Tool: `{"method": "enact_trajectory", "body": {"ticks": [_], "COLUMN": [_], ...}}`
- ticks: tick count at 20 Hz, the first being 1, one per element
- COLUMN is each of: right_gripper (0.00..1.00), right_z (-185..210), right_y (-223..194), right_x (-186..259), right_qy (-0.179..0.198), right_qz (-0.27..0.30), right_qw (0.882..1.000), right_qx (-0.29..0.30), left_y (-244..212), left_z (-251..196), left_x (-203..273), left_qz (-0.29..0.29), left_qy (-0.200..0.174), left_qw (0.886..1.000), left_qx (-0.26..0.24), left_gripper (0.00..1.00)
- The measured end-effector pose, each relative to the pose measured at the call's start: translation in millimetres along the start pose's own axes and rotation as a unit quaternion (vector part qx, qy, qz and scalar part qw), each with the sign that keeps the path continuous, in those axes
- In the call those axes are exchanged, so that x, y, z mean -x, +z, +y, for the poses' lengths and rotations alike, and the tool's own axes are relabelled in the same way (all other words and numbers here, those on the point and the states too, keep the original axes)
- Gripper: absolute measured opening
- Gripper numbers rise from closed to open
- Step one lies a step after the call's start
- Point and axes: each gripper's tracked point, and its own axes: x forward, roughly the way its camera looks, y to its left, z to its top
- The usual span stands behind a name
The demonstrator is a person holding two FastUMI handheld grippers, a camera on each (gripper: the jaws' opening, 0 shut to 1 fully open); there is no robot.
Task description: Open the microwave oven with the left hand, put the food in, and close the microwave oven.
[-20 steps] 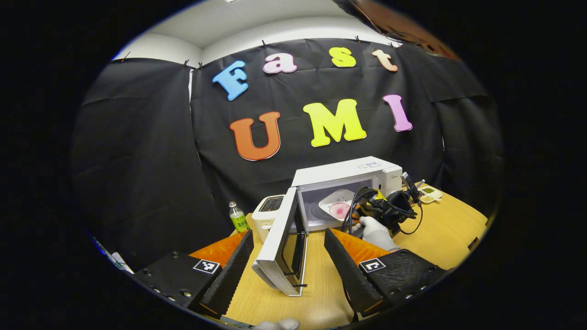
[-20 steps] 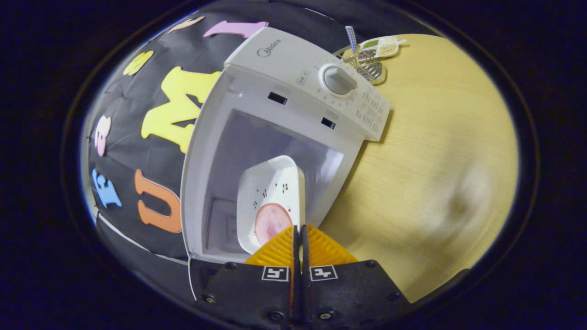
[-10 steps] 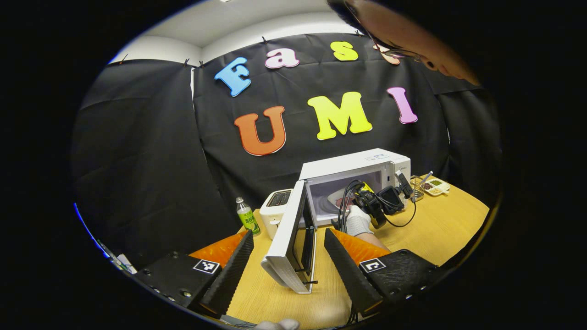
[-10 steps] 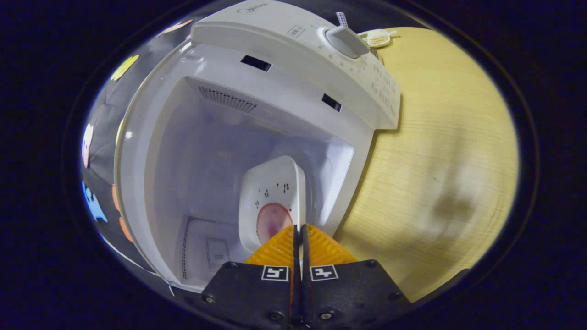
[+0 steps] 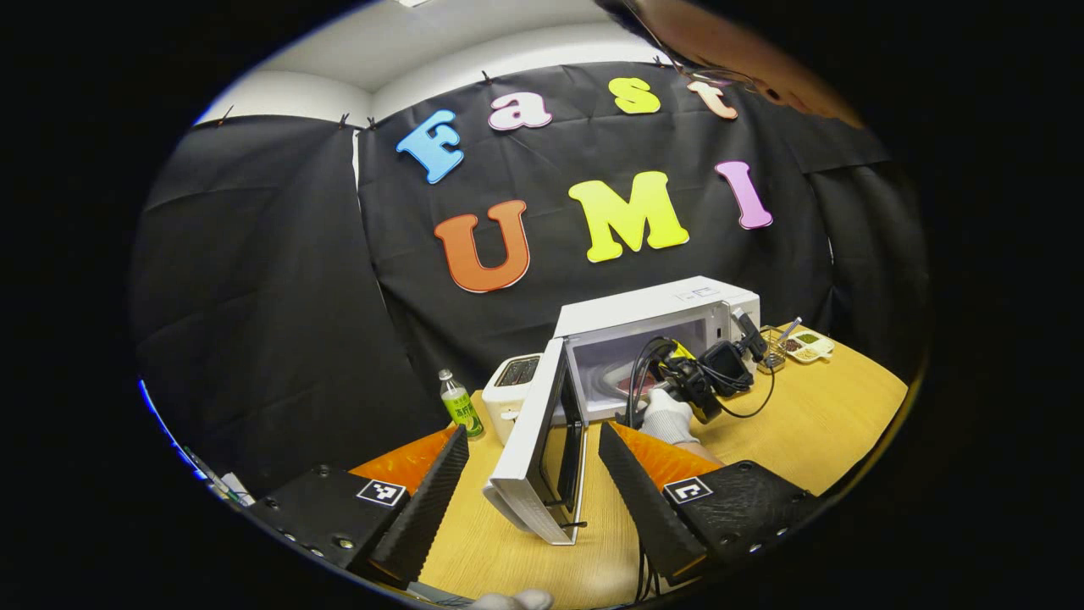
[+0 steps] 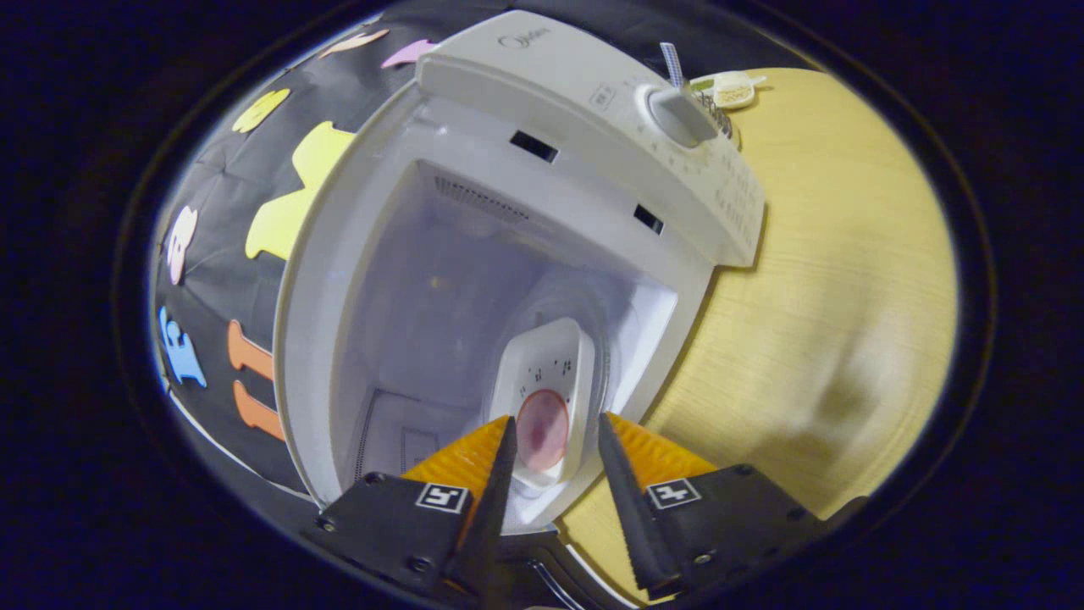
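The right tool (image 6: 550, 449) gapes, fingers either side of the plate (image 6: 546, 398) inside the microwave (image 6: 542, 203); the left tool (image 5: 533, 466) is spread beside the door (image 5: 538, 449).

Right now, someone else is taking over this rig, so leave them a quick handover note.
Right tongs: open, at the oven mouth, fingers either side of the plate but not gripping it.
Left tongs: open, empty, with the edge of the open microwave door between the fingers.
Plate of food: lying inside the microwave on the turntable.
Done: door opened, food inside and released.
Left: pull the right tongs clear of the cavity, then swing the door shut with the left.
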Motion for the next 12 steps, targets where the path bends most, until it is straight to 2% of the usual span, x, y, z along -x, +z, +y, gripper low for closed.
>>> {"method": "enact_trajectory", "body": {"ticks": [1,3,5,7,9,10,11,12], "right_gripper": [0.77,0.9,0.9,0.93,0.99,0.99,0.87,0.99], "right_z": [-4.2,-9.7,-14.3,-1.5,16.7,28.0,37.9,46.8], "right_y": [1.1,7.7,27.5,44.3,67.2,81.5,92.4,100.3], "right_x": [6.4,30.8,62.4,95.3,135.1,155.7,177.5,199.9], "right_qy": [-0.002,0.001,0.0,0.021,0.047,0.064,0.076,0.092], "right_qz": [0.007,0.023,0.016,0.025,0.028,0.013,0.005,-0.001], "right_qw": [1.0,0.999,0.997,0.987,0.968,0.955,0.941,0.926], "right_qx": [0.015,0.026,0.077,0.154,0.244,0.288,0.331,0.366], "left_y": [3.9,10.4,12.2,18.2,21.7,20.8,19.6,18.1], "left_z": [1.5,8.4,13.6,21.2,30.5,35.7,39.7,44.9], "left_x": [1.6,5.7,9.4,15.5,18.4,19.2,19.3,20.3], "left_qz": [-0.005,-0.01,-0.011,-0.017,-0.029,-0.031,-0.032,-0.032], "left_qy": [0.001,0.007,0.011,0.013,0.017,0.021,0.024,0.029], "left_qw": [1.0,1.0,1.0,1.0,0.999,0.999,0.999,0.998], "left_qx": [-0.001,-0.001,0.006,0.017,0.028,0.032,0.034,0.036], "left_gripper": [0.95,0.95,0.95,0.95,0.95,0.95,0.95,0.95]}}
